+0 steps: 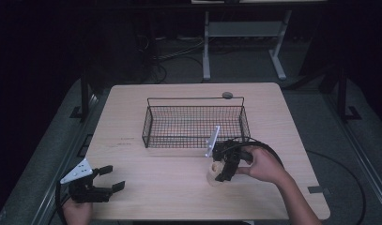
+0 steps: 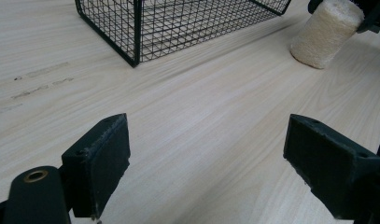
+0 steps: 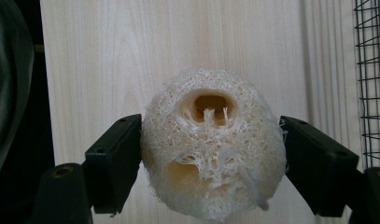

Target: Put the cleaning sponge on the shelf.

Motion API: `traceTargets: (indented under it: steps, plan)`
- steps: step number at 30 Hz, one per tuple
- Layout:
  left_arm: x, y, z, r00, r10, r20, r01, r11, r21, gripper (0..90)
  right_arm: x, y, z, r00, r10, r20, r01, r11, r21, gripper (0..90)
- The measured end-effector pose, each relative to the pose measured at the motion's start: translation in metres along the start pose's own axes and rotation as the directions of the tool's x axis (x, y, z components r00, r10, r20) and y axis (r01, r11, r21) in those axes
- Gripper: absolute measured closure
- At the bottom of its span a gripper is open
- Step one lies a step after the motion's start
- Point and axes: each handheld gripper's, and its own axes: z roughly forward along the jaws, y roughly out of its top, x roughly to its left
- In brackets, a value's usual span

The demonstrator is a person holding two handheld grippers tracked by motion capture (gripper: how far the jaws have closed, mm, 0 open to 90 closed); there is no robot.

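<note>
Gripping the loofah sponge [image 3: 213, 151] with the right hand-held gripper [image 1: 225, 165], jaws pressing against both sides of the fibrous cylinder, hollow end facing the camera in the right gripper view. Standing the loofah sponge on the worktop [image 1: 170, 183] toward the near right corner, just in front of the black wire basket [image 1: 195, 123], close to but apart from the basket's front wall. Judging the step in hand as the grasp itself: closing on the sponge, not yet lifting, with its base seemingly touching the wood in the left gripper view.

Calling next, most likely, for raising the sponge clear of the basket's front rim, carrying it toward the far edge and over the mesh, then easing the jaws apart above the basket floor. Needing a gentle squeeze, the loofah looking soft and easy to crush.

Holding the left hand-held gripper [image 1: 104, 179] near the near left corner, jaws spread wide, grasping nothing.

Showing no brand, label or legible writing; only faint smudged marks [image 2: 40, 81] on the wood left of the basket, too blurred for reading.
</note>
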Motion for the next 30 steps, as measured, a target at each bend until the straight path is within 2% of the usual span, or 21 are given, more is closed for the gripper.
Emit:
traceTargets:
  steps: [2, 10, 15, 23, 25, 30]
  plan:
    - [0.000, 0.000, 0.000, 1.0000, 0.001, 0.000, -0.001, 1.0000, 0.000, 13.4, 0.000, 0.000, 0.000, 1.0000, -0.005, -0.007, 0.005, 1.000, 0.001, 26.9]
    - [0.000, 0.000, 0.000, 1.0000, 0.001, 0.000, -0.001, 1.0000, -0.001, 13.4, 0.001, 0.002, -0.001, 1.0000, -0.008, -0.001, 0.008, 1.000, 0.013, 27.9]
    - [0.000, 0.000, 0.000, 1.0000, 0.000, 0.000, 0.000, 1.0000, -0.001, 13.4, 0.000, 0.003, -0.007, 0.9999, -0.014, -0.006, 0.013, 1.000, -0.008, 27.9]
    - [0.000, 0.000, 0.000, 1.0000, 0.000, -0.001, 0.000, 1.0000, -0.001, 13.4, -0.004, 0.004, -0.017, 1.0000, -0.009, 0.000, 0.009, 1.000, -0.009, 27.9]
    - [0.000, 0.000, 0.000, 1.0000, 0.001, -0.002, -0.001, 1.0000, -0.002, 13.4, -0.007, 0.006, -0.023, 0.9999, -0.006, -0.012, 0.005, 1.000, -0.029, 27.9]
    - [0.000, 0.000, -0.001, 1.0000, 0.003, -0.003, -0.004, 1.0000, -0.003, 13.4, -0.010, 0.007, -0.028, 1.0000, -0.002, -0.005, 0.002, 1.000, -0.026, 27.9]
